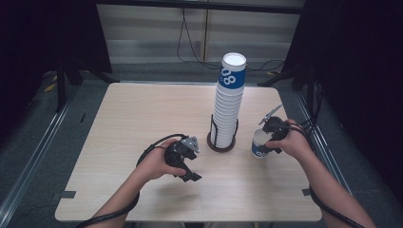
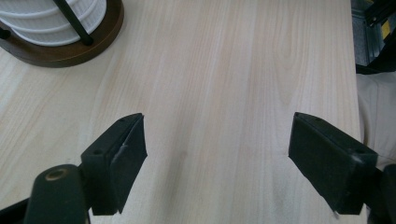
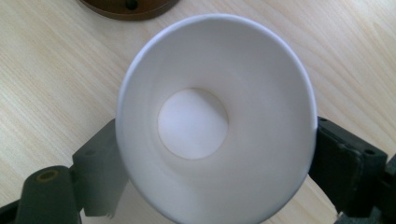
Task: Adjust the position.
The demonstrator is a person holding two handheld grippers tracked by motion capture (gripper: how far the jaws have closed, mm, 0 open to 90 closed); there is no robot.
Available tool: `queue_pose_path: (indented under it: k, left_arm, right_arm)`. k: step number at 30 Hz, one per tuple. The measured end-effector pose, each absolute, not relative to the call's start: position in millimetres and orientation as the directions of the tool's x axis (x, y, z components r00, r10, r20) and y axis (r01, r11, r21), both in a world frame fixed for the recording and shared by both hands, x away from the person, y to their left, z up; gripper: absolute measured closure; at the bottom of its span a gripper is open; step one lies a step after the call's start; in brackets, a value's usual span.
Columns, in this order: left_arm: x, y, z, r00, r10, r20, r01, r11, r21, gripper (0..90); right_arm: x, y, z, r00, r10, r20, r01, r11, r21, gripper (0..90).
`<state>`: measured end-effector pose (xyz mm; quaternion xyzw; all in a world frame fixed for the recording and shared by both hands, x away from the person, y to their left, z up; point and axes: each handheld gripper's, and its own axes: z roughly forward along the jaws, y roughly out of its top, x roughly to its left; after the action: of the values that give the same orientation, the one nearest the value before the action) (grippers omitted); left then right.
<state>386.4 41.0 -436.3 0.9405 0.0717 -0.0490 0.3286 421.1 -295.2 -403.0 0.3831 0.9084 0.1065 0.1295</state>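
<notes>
Paper cup [image 3: 215,121] sits upright on the table [image 1: 142,123] just right of the tall cup stack [image 1: 229,102] in its wire holder [image 1: 222,142] — my right claw [image 1: 272,137] straddles it, a jaw on each side, though I cannot tell whether they actually pinch its wall. My left claw [image 2: 215,158] hangs spread and empty over bare wood near the holder's base — kept free, I judge, to steady the stack.
</notes>
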Motion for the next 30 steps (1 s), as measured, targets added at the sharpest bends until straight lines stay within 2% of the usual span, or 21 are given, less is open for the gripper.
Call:
queue_pose_path:
  k: [30]
  left_arm:
    - [385.9, 43.4, -439.5, 0.983, 0.117, -0.144, 0.181, -0.77, 0.612, 19.1]
  right_arm:
    - [423.4, -292.5, -411.3, -0.671, 0.726, -0.147, 0.661, 0.677, 0.324, 13.7]
